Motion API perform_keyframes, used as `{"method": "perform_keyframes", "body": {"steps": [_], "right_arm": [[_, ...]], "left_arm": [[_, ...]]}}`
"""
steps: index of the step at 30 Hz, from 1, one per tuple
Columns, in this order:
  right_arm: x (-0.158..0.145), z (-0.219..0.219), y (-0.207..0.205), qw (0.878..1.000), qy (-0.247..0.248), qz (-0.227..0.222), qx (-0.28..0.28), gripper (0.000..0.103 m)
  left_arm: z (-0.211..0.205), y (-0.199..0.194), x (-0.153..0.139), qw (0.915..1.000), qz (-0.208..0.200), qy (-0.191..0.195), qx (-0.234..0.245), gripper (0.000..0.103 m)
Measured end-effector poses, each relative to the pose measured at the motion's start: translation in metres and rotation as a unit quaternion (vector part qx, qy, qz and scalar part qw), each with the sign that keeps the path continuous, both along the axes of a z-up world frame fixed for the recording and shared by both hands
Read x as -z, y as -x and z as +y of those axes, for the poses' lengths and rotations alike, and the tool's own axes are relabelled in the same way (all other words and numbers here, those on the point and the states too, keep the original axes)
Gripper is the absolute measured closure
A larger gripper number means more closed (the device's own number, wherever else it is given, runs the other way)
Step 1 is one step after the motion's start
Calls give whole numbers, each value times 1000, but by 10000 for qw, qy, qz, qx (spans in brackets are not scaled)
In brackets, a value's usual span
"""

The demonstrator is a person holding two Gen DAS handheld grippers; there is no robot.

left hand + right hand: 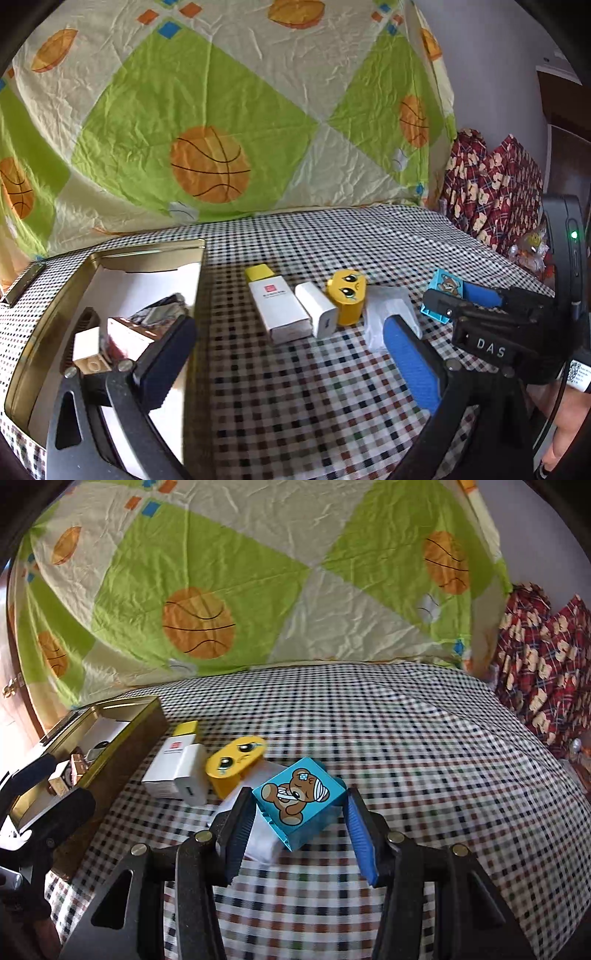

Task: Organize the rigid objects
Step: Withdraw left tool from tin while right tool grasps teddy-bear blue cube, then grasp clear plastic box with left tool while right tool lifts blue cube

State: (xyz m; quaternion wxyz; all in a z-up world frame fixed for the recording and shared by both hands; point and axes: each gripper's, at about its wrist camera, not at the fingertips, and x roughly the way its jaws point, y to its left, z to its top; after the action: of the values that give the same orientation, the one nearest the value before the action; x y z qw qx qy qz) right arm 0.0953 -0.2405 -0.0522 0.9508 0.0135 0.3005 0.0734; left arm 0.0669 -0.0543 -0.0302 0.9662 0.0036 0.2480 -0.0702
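My right gripper (297,827) is shut on a blue cube block with a bandaged bear picture (299,805), its pads pressing two opposite corners. The left wrist view shows the same block (445,290) at the right, held by the right gripper (461,301). My left gripper (288,362) stands open over the checked cloth with nothing between its fingers. Ahead of it lie, in a row, a white box with a yellow end (275,306), a white charger (317,314), a yellow emoji block (347,295) and a white wrapped packet (388,314).
A gold tin (147,254) stands open at the left with several small items inside, close beside my left gripper's left finger (166,362). A basketball-print quilt (207,110) rises behind the table. Red patterned fabric (491,177) lies at the far right.
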Motion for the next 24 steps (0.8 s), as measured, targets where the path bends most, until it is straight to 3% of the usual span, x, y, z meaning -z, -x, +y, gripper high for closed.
{"method": "perform_keyframes", "body": {"steps": [5,9,13,15,19,23,24], "right_arm": [[7,-28,-5,9993,-40,124,339,52],[8,-43,-6,9987,-128,139,463,52],[9,-54,-8,9981,-329,156,495,52],[9,-56,-8,9979,-385,156,496,52],[9,-57,-9,9979,-404,144,481,51],[11,-58,-11,9976,-462,225,468,51],[11,-58,-12,9976,-463,251,455,51]], "left_arm": [[-36,-19,6,9987,324,-39,389,3],[-58,-36,14,9958,695,-48,601,16],[-74,-47,20,9927,934,-86,761,17],[-82,-52,23,9910,1043,-149,829,24],[-94,-61,30,9856,1360,-223,979,27],[-97,-71,35,9819,1586,-203,1020,43],[-97,-73,37,9806,1650,-191,1041,51]]}}
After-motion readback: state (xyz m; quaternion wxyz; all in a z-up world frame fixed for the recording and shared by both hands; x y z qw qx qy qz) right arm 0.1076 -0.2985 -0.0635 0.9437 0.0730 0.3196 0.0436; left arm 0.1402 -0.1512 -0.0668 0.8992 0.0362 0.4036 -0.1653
